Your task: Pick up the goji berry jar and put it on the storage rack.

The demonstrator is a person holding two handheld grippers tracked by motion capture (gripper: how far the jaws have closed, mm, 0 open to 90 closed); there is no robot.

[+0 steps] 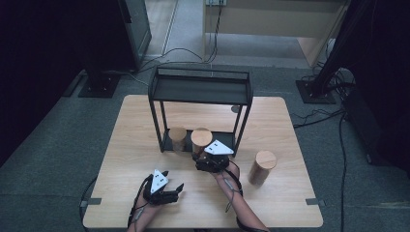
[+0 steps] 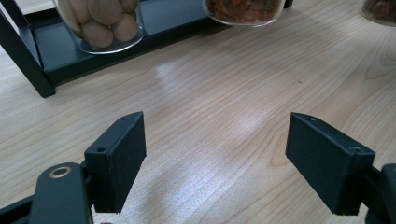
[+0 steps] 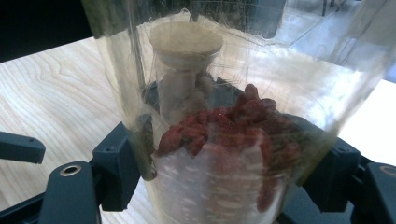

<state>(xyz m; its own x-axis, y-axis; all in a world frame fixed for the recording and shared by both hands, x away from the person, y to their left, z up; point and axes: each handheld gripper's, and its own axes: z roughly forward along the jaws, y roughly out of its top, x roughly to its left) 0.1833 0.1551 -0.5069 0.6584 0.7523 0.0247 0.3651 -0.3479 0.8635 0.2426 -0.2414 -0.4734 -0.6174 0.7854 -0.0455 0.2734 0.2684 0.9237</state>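
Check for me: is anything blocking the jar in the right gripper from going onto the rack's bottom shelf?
Partly. The jar of pale round pieces already stands on the left part of the bottom shelf. The held red-filled jar, in the right gripper, is at the shelf's front edge; the space beside that jar looks free.

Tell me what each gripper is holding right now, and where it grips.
The right gripper clamps the jar of red dried fruit by its lower glass sides. The left gripper is open and holds nothing.

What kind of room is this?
Probably a lab or test room, not a kitchen: a lone pale wooden table on grey carpet, black cables across the floor, and dark stands around it.
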